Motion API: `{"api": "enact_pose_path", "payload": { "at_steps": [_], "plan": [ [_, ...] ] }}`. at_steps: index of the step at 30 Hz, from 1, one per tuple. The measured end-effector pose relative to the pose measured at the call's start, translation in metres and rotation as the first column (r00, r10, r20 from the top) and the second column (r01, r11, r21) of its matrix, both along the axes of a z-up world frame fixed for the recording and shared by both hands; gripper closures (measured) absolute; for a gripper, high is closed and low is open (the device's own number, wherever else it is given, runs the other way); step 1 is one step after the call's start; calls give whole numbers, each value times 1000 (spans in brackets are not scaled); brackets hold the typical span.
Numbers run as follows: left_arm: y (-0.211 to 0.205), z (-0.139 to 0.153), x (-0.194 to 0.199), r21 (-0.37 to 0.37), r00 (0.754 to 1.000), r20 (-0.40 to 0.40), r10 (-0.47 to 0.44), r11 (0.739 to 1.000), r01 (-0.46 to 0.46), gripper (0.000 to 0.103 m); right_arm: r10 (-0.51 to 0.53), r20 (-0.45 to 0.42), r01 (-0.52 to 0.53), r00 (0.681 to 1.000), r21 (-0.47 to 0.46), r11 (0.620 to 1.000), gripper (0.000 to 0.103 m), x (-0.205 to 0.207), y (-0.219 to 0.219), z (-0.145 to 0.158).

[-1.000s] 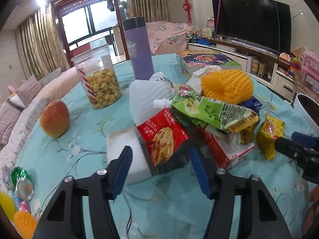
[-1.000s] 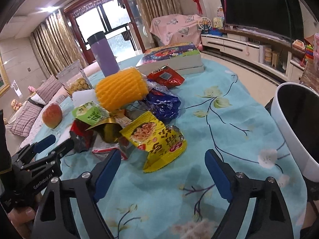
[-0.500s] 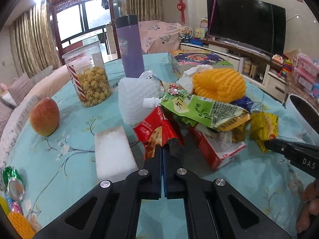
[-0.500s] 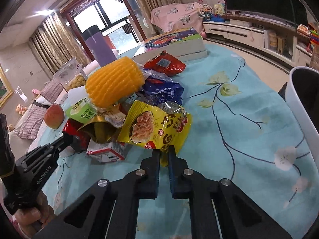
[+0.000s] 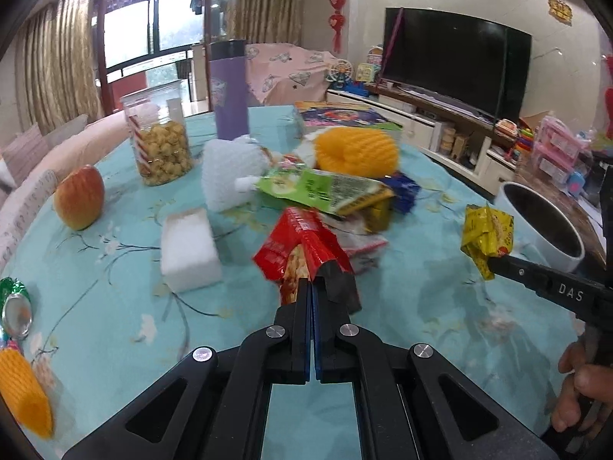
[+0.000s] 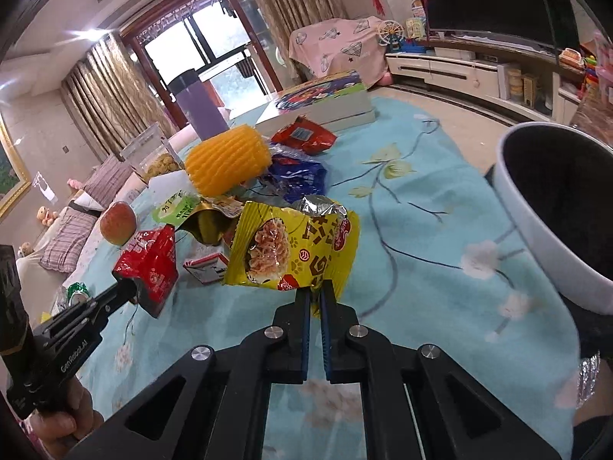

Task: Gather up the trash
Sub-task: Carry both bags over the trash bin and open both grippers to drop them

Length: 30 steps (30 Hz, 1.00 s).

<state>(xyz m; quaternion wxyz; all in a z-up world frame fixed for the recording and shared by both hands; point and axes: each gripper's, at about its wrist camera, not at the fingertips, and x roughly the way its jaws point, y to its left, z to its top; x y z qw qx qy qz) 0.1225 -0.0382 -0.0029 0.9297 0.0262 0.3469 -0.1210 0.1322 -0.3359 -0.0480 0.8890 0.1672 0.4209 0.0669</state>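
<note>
Two wrappers, red wrapper [image 5: 302, 247] and yellow wrapper [image 6: 295, 245], each pinched in a gripper.

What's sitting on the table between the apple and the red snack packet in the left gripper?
In the left wrist view, a white foam block lies on the tablecloth between the apple and the red snack packet held by the left gripper.

Bare tablecloth [image 5: 440, 306] lies open in front of both grippers, between the trash pile [image 5: 345, 188] and the bin [image 6: 536, 230]. Bin mouth is unobstructed, at the table's right edge. Pile blocks the table middle; behind it stand the purple flask [image 5: 230, 92], snack jar [image 5: 161, 149] and a flat box [image 6: 325, 103]. Left side: foam block [image 5: 189, 249] and apple [image 5: 78, 201], with a clear strip of cloth between them.
</note>
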Motion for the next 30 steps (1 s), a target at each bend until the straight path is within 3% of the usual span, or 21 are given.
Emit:
{"api": "enact_pose_path", "payload": {
  "at_steps": [15,30],
  "plan": [
    [-63,25,-30,7,981,54,-186,983,185,103,-99,34,99,995,-7,995,98,-39,-51,16],
    [-132,17,7,9,954,34,-298,955,298,103,-202,36,203,979,-25,979,98,-58,-105,26]
  ]
}}
